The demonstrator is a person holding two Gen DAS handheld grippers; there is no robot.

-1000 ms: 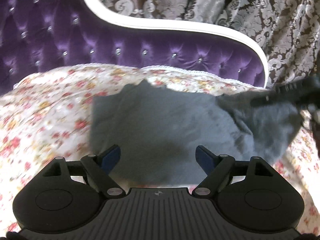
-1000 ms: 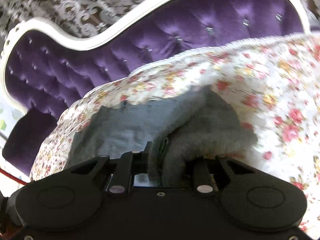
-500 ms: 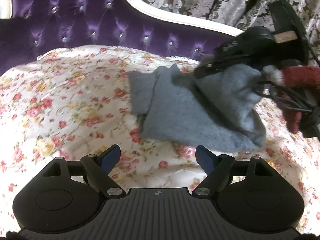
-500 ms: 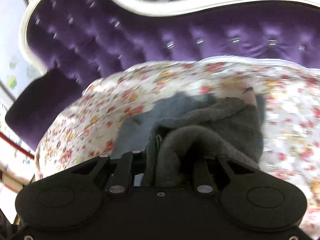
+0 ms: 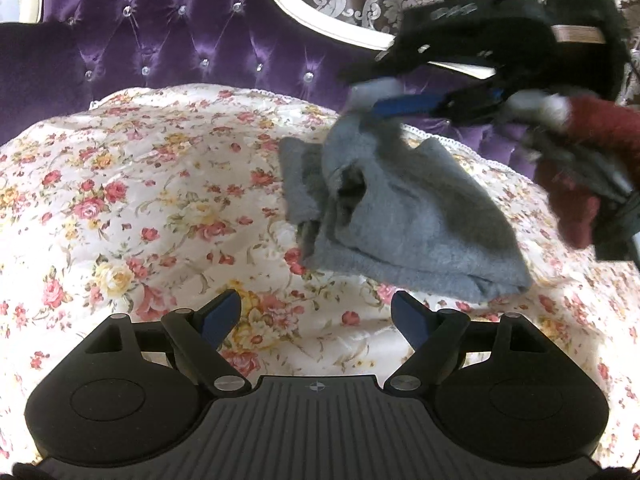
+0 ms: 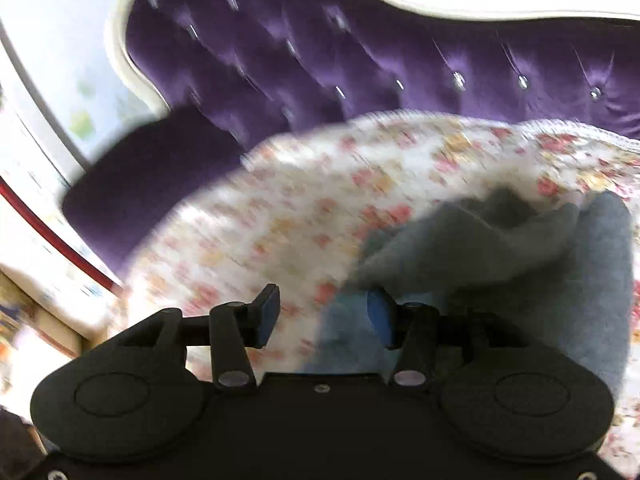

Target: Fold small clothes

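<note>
Grey fleece, the small garment [image 5: 404,216] lies bunched and partly folded on the floral quilt [image 5: 152,200], right of centre, in front of the purple tufted headboard [image 5: 160,40]. Left gripper [image 5: 316,314] hovers low over bare quilt near the cloth's front edge, its 2 fingers spread wide and holding nothing. Right gripper [image 6: 322,314] has its fingers parted, one blue pad against the grey cloth's edge.
</note>
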